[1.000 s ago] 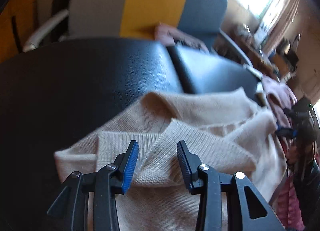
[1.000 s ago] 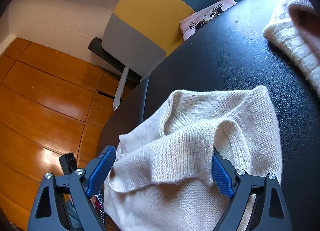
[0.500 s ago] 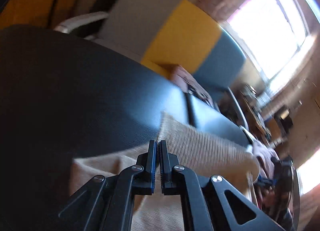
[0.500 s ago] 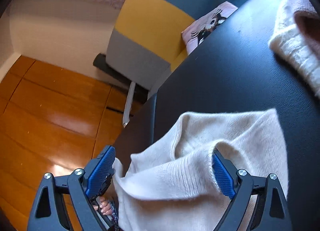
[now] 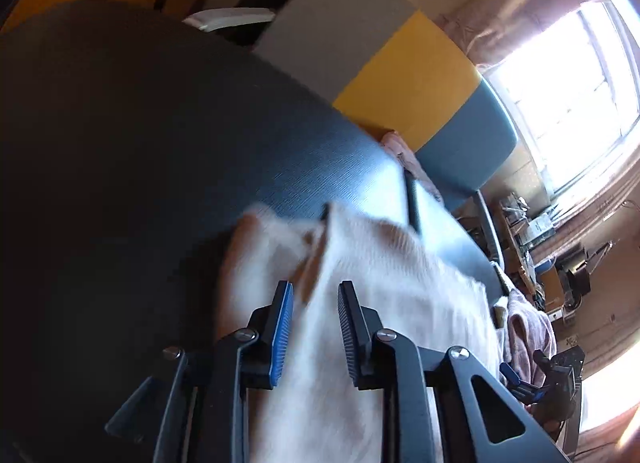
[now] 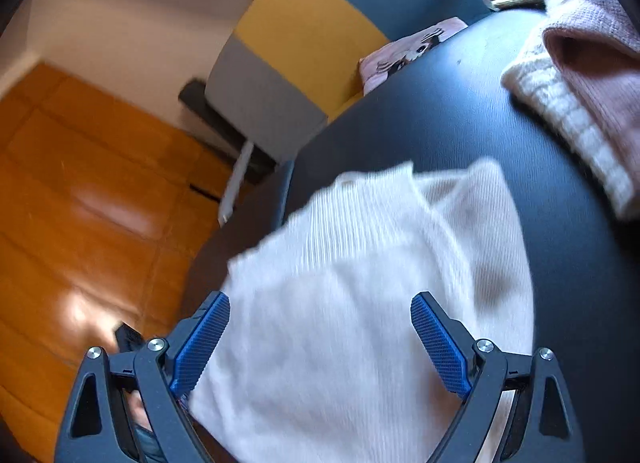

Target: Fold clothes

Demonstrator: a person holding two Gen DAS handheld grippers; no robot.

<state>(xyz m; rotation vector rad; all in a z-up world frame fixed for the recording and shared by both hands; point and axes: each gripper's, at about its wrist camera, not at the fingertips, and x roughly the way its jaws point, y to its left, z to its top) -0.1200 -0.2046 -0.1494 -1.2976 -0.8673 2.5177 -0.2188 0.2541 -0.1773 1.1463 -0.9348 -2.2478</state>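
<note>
Blur and cut-offs, both wrist views

Cream sweater [image 5: 392, 303] smeared by motion blur, knit unreadable; its near part runs off bottom edge in both views. Pink garment [image 6: 592, 63] cut by right edge. Small stuff on far shelves [image 5: 532, 223] too tiny to ID. Window [image 5: 568, 95] blown out.

Grey, yellow and teal panelled chair back [image 6: 308, 39] ahead of the claws, glossy orange wooden floor [image 6: 80, 191] left of the right claw, bright window [image 5: 568, 95] far right of the left claw.

The sweater [image 6: 360, 283] is cream, rib-knit, on a black table [image 6: 460, 123]. Behind stands a chair [image 6: 304, 47] banded grey, yellow, teal — blue pads [image 6: 438, 347] line the fingers.
</note>
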